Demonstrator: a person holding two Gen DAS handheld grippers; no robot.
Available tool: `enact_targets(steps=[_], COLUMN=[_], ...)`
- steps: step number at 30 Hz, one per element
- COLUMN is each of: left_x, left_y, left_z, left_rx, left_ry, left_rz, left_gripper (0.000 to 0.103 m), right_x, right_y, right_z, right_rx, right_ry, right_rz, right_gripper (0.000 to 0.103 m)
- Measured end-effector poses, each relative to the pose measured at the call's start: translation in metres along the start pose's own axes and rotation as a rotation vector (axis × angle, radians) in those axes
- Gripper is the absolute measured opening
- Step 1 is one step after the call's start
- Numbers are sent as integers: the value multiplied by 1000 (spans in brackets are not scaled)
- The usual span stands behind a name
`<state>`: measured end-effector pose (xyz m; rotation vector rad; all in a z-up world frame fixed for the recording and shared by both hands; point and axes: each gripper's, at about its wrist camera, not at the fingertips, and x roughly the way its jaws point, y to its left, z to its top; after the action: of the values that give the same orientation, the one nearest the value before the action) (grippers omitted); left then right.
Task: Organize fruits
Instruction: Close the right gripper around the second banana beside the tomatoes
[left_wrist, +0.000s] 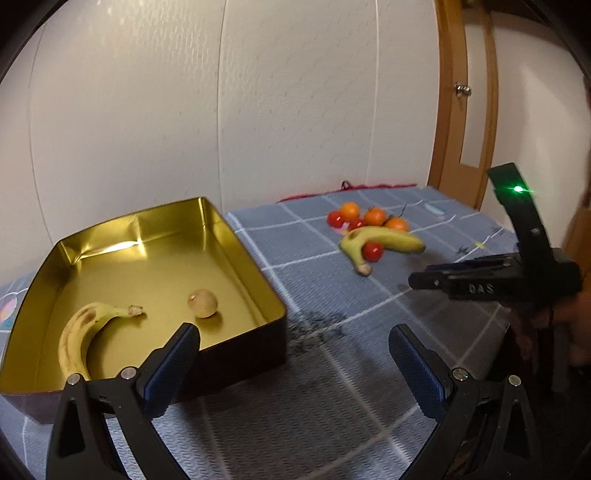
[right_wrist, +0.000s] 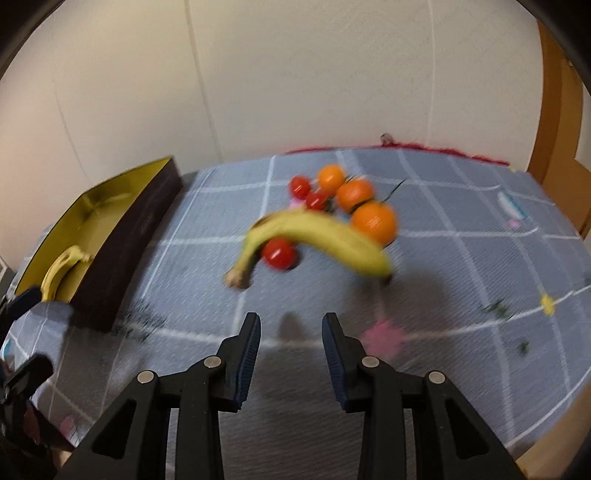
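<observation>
A gold-lined tin (left_wrist: 166, 225) stands at the left on the checked grey cloth. In it lie a spotted banana (left_wrist: 79, 332) and a round beige fruit (left_wrist: 202, 302). My left gripper (left_wrist: 293, 336) hangs wide open and empty by the tin's near right corner. Farther right on the cloth, a yellow banana (right_wrist: 317, 236) curves over a red tomato (right_wrist: 279, 253). Three oranges (right_wrist: 375, 221) and two more tomatoes (right_wrist: 299, 186) sit behind it. My right gripper (right_wrist: 291, 323) points down at the cloth just short of this banana, jaws narrowly apart with nothing between them. It shows side-on as the right gripper (left_wrist: 417, 280).
A white wall closes the back of the table and a wooden door frame (left_wrist: 450, 110) stands at the right. A red cloth strip (right_wrist: 406, 147) runs along the far edge. The tin's dark outer wall (right_wrist: 144, 225) is at the left. A hand (left_wrist: 576, 306) holds the right gripper.
</observation>
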<state>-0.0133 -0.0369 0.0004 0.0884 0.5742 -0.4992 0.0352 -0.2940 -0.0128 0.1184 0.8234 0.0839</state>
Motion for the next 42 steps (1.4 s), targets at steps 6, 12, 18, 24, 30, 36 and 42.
enact_targets(steps=[6, 12, 18, 24, 30, 36, 42], left_x=[-9, -20, -27, -26, -29, -29, -29], left_y=[-4, -8, -8, -7, -13, -15, -14], left_z=[-3, -9, -15, -15, -16, -17, -18], left_rx=[-28, -88, -112, -135, -112, -100, -104], left_ry=[-36, -59, -51, -41, -51, -45, -37], left_rz=[33, 62, 85, 90, 97, 104, 112], left_gripper=[103, 103, 103, 103, 103, 103, 103], right_x=[15, 46, 67, 64, 59, 68, 71], right_y=[-11, 0, -4, -8, -5, -1, 0], right_z=[35, 66, 75, 73, 69, 73, 72], right_rx=[-62, -198, -235, -281, -343, -396, -439], right_ry=[1, 9, 70, 83, 85, 80, 67], right_rz=[-9, 1, 54, 103, 106, 110, 138], right_gripper=[35, 35, 36, 36, 37, 37, 38])
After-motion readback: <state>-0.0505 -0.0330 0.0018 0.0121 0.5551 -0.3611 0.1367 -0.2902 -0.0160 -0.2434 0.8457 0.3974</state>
